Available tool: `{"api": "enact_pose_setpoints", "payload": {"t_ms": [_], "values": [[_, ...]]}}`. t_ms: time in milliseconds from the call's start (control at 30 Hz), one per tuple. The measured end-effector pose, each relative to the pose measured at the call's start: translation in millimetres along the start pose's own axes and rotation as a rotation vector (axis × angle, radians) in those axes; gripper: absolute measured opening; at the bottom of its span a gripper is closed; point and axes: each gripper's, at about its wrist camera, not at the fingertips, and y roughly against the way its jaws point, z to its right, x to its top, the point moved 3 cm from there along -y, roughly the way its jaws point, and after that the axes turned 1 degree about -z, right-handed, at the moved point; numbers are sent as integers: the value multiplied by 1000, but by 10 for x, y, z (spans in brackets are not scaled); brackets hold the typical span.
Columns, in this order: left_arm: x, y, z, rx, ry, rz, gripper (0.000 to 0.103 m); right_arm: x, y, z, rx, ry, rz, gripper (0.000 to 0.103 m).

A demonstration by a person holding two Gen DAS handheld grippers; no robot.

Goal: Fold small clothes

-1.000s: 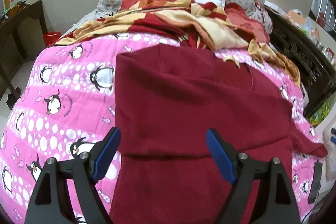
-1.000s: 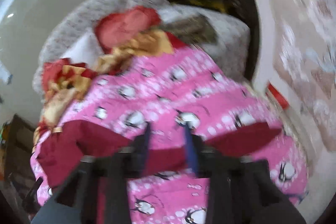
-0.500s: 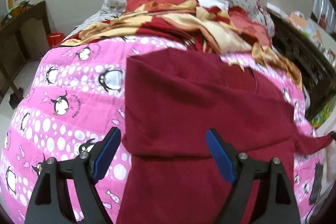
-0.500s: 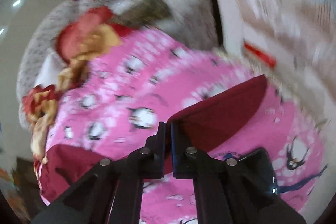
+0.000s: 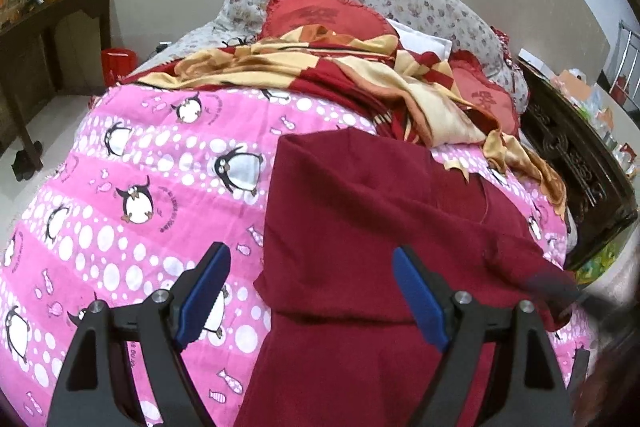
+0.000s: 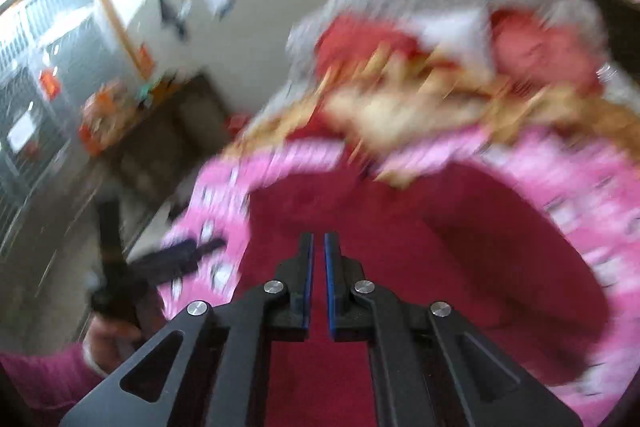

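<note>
One maroon garment (image 5: 372, 227) lies flat on the pink penguin quilt (image 5: 140, 187) of the bed, partly folded, with a crosswise fold edge just ahead of the left tool (image 5: 310, 291). Its long axis runs away from that tool toward the pillows. The left tool hangs wide open over the garment's left edge, its left pad over quilt, its right pad over cloth, holding nothing.

The right tool (image 6: 316, 283) hangs over the middle of the same garment in a blurred view. Its jaws have just been opening from a full close and now stand a narrow slit apart, and nothing can be seen between the pads. In the left view a sleeve end (image 5: 548, 287) trails off to the right of the left tool, so the right hand looks the nearer one for it.

Count: one garment, two tools, two red pillows (image 5: 320, 15), one red-and-gold blanket (image 5: 360, 75) bunched beyond the garment.
</note>
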Motion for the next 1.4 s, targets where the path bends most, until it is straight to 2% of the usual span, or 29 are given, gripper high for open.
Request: {"api": "enact_pose_setpoints", "payload": {"t_ms": [67,167,333,433,567,700,800,833,867,900,933,967,1067,1100,1200,1300,1400], "values": [[-28,-9,5,-15,-22,-9,87,-221,-301,30,17,-36,-87,27],[-52,-41,78,-47,-64,-6,87,-459,-239,205,-1,-58,-102,28],[-87,-237,443,-134,-99,-48,87,-774,381,677,-130,-126,-44,32],[-120,-400,786,-181,-142,-84,87,-854,652,920,-177,-195,-17,32],[-160,-552,1299,-257,-248,-71,87,-976,913,1189,-186,-298,36,32],[-187,-655,1733,-337,-351,-49,87,-1073,1059,1336,-202,-341,55,32],[-193,-749,2003,-349,-438,-35,87,-1158,1131,1402,-200,-360,75,32],[-195,-812,2074,-344,-458,-57,77,-1175,1146,1417,-199,-366,77,33],[-214,-884,2155,-351,-479,-101,61,-1186,1145,1435,-195,-373,78,33],[-238,-954,2227,-370,-489,-170,15,-1190,1144,1452,-193,-379,81,33],[-243,-991,2261,-370,-486,-226,8,-1190,1150,1466,-197,-383,84,33],[-201,-968,2252,-375,-454,-244,8,-1186,1168,1480,-204,-388,90,33],[175,-606,2087,-474,-321,-185,7,-1147,1235,1483,-211,-382,116,33],[384,-443,1936,-464,-247,-149,7,-1128,1246,1477,-213,-375,124,33],[759,-225,1505,-379,-116,-100,7,-1077,1222,1451,-209,-355,135,35],[877,-186,1102,-302,-65,-91,7,-1011,1077,1427,-214,-334,117,36],[845,-235,748,-255,-13,-101,7,-905,949,1372,-274,-284,118,36]]}}
